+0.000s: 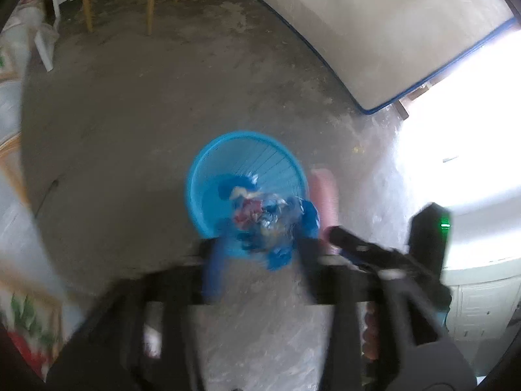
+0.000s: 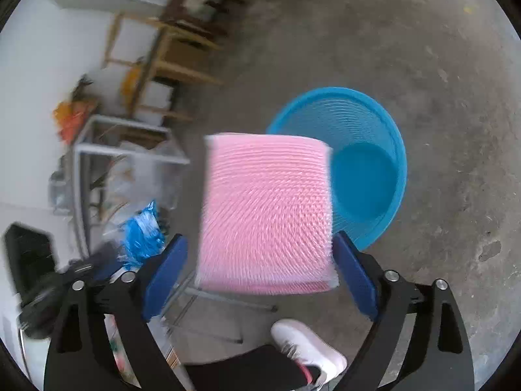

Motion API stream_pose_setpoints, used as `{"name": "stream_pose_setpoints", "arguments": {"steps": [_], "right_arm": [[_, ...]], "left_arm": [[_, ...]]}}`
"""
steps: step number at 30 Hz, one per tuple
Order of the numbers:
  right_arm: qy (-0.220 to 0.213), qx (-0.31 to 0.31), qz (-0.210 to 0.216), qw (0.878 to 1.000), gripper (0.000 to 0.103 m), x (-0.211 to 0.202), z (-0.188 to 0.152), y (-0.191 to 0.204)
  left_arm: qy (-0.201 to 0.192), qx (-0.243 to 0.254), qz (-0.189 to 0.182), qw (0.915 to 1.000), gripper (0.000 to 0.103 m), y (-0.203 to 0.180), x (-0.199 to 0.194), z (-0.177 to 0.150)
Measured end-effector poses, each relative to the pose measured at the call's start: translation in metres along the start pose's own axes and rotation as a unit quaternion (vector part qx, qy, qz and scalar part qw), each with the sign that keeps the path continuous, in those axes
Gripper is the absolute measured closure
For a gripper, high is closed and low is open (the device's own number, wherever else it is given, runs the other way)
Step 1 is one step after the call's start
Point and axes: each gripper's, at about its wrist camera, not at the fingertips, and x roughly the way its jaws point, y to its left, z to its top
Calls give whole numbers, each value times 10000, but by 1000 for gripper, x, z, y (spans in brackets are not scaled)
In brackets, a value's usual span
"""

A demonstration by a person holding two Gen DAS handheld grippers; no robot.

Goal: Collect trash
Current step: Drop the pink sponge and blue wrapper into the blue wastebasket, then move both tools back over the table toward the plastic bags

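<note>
A round blue plastic basket (image 1: 228,163) (image 2: 368,169) stands on the concrete floor. A crumpled bundle of clear, blue and red plastic wrappers (image 1: 270,224) hangs blurred over the basket's near rim. It sits between the fingers of my left gripper (image 1: 260,247), which stand apart and open. In the right wrist view a pink ribbed foam pad (image 2: 267,211) sits between the blue pads of my right gripper (image 2: 259,239), just left of the basket. A gap shows at the left pad (image 2: 166,273), so the jaws stand wide and open. The pink pad (image 1: 322,195) also shows beside the basket.
Wooden chair legs (image 1: 149,0) and a pale blue-edged mattress (image 1: 390,32) lie beyond the basket. A metal rack (image 2: 130,150) and wooden shelves (image 2: 182,52) stand on the left. A person's white shoe (image 2: 309,348) is below my right gripper.
</note>
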Motion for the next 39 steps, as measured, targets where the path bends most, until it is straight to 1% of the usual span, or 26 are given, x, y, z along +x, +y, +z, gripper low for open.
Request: {"name": "stream_pose_setpoints", "arguments": {"steps": [1,3,5,6,7,8,10,11,16,18,19,21,22,23,24,26,27,28,30,32,33,34,35,37,38,39], "right_arm": [[24,93,-52,9999,13,7,7,-6],[81,389,-190,9990,13,22,11,-27],[10,583,-195,9981,13,26,5,-38],[-37,591,-141,9981,13,24,-1,-41],[-81,568,-157,9982,13,21,-6,-44],[-109,536,-197,9983,13,19,-4,-46],[-214,353,-266,9988,13,7,-14,-43],[-252,274,-306,9988,13,1,-14,-43],[-478,-344,-606,9964,13,-38,-41,-13],[-601,-700,-799,9925,13,-55,-56,8],[-662,-940,-926,9890,13,-64,-66,21],[-770,-1302,-1163,9816,13,-76,-80,39],[-840,-1581,-1319,9750,11,-81,-90,53],[-882,-1744,-1460,9698,9,-84,-95,60],[-955,-1943,-1660,9621,9,-87,-103,71],[-1014,-2256,-1774,9526,9,-92,-117,91],[-1012,-2375,-1731,9505,9,-93,-123,98],[-1000,-2474,-1660,9493,9,-96,-128,105],[-962,-2738,-1344,9475,9,-103,-144,130],[-939,-3026,-1059,9426,9,-108,-160,156],[-919,-3184,-923,9390,9,-110,-169,169],[-866,-3417,-724,9330,9,-110,-181,188],[-817,-3571,-608,9285,9,-110,-191,200],[-661,-3961,-343,9152,9,-106,-214,228],[-557,-4183,-162,9065,9,-102,-229,246],[-460,-4301,-15,9016,9,-97,-239,259]], "left_arm": [[-44,-28,44,10000,42,-2,2,2],[-54,-47,19,10000,41,-4,5,6],[-20,-59,-86,9999,39,-8,0,-2],[-79,4,-172,9998,38,-7,-8,-7],[-139,63,-161,9998,37,-9,-14,-7],[-199,113,-135,9996,36,-10,-18,-9],[-340,213,-88,9992,36,-10,-34,-19],[-404,228,-59,9989,36,-10,-44,-24],[-914,304,-114,9953,33,-9,-101,-60],[-1161,352,-86,9926,31,-10,-126,-81],[-1290,322,1,9911,31,-9,-136,-89],[-1513,256,-3,9881,30,-7,-155,-110],[-1598,228,9,9869,30,-5,-164,-119],[-1672,195,19,9857,30,-1,-173,-132],[-1736,144,-6,9847,30,3,-181,-144],[-1824,23,-153,9831,28,15,-197,-166],[-1869,-42,-188,9822,25,23,-206,-177],[-1927,-89,-215,9810,25,31,-211,-186],[-2091,-152,-227,9775,24,47,-229,-210],[-2341,-227,-130,9719,23,68,-250,-235],[-2507,-284,-47,9676,22,82,-263,-251],[-2606,-331,42,9649,22,90,-271,-261],[-2765,-402,190,9600,22,102,-282,-277],[-3007,-546,408,9513,22,124,-301,-306],[-3081,-630,490,9480,21,134,-307,-317],[-3133,-720,566,9452,20,143,-313,-326]]}}
